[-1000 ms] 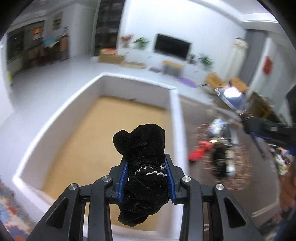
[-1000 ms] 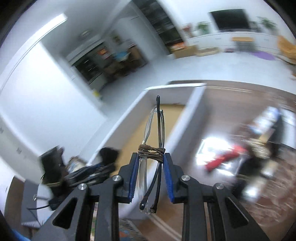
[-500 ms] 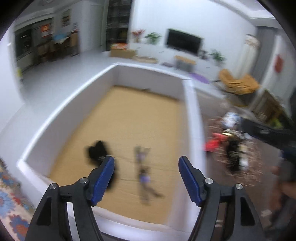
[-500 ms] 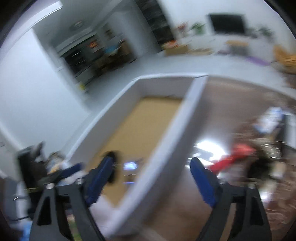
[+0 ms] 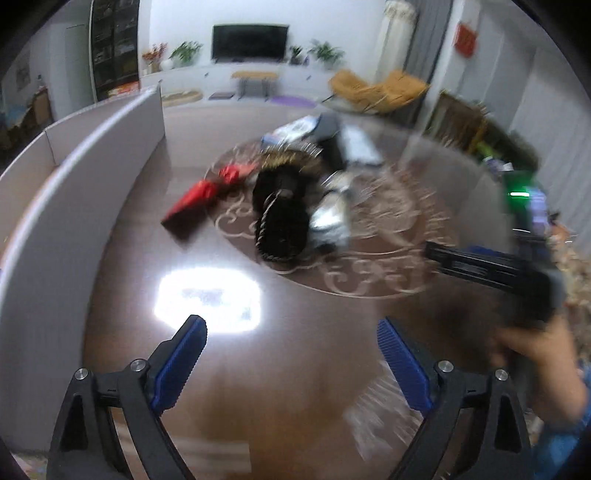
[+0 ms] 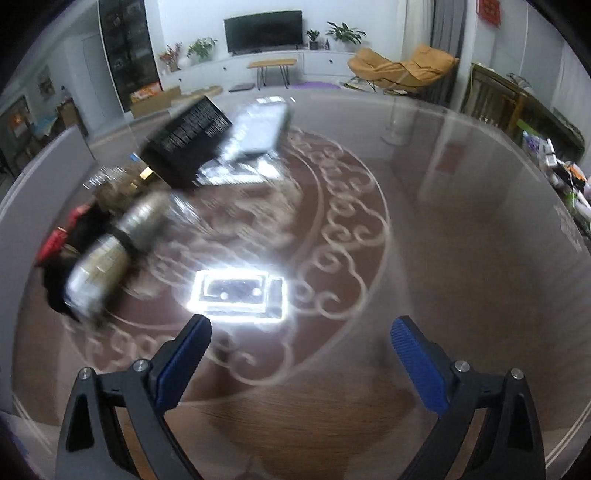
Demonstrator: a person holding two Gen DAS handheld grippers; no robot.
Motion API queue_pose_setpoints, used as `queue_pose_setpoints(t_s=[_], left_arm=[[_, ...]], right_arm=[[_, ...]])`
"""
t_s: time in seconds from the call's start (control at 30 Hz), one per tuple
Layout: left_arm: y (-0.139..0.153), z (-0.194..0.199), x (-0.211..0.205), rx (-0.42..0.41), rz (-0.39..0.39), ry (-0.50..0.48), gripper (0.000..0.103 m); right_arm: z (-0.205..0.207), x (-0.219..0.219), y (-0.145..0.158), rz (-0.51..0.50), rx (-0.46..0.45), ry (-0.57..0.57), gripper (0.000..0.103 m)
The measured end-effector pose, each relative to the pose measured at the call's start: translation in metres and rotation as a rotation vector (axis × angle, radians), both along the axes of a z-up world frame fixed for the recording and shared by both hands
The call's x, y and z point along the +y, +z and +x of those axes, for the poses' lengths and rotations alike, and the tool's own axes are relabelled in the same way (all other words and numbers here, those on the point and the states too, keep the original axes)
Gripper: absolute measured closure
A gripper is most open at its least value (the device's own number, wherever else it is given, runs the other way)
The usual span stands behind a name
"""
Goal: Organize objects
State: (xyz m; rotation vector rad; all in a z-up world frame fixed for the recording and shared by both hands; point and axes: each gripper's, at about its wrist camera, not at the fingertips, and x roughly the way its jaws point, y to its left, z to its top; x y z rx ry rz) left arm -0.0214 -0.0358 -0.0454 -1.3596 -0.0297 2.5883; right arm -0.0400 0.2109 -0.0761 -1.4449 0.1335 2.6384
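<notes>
Glossy brown counter [image 5: 288,369] with a pale scroll pattern, ceiling-light glare on it, living room with a television [image 6: 263,25] behind. Left tool [image 5: 291,354] and right tool [image 6: 301,347] both have jaws opening, spread wide, nothing between them. Beyond the left tool lies the blurred clutter: a black furry item [image 5: 282,218], a red packet [image 5: 195,199] beside it, the white box wall [image 5: 66,206] further left.

A glossy glass tabletop [image 6: 461,258] mirrors a ceiling light at frame centre; at left, a shiny metallic cylinder [image 6: 110,251] and a fuzzy black cloth item [image 5: 282,218]; a matt grey box wall [image 5: 55,229] at far left.
</notes>
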Motion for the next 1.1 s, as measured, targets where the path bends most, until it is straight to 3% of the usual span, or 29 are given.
queue_pose_setpoints(t_s=[0.17, 0.23, 0.3, 0.37, 1.1], left_arm=[[-0.025, -0.039, 0.020, 0.006, -0.073, 0.034, 0.009], [-0.038, -0.058, 0.028, -0.029, -0.102, 0.031, 0.009], [-0.043, -0.069, 0.033, 0.008, -0.130, 0.045, 0.001], [-0.046, -0.078, 0.034, 0.018, -0.118, 0.063, 0.000], [-0.046, -0.080, 0.032, 0.016, -0.115, 0.072, 0.000]], right_arm=[[-0.019, -0.013, -0.009, 0.040, 0.041, 0.042, 0.000], [-0.027, -0.011, -0.009, 0.039, 0.042, 0.032, 0.000], [-0.031, -0.013, -0.006, 0.040, 0.042, 0.023, 0.000], [-0.029, -0.009, -0.010, 0.040, 0.042, 0.020, 0.000], [-0.028, -0.009, -0.009, 0.040, 0.043, 0.021, 0.000]])
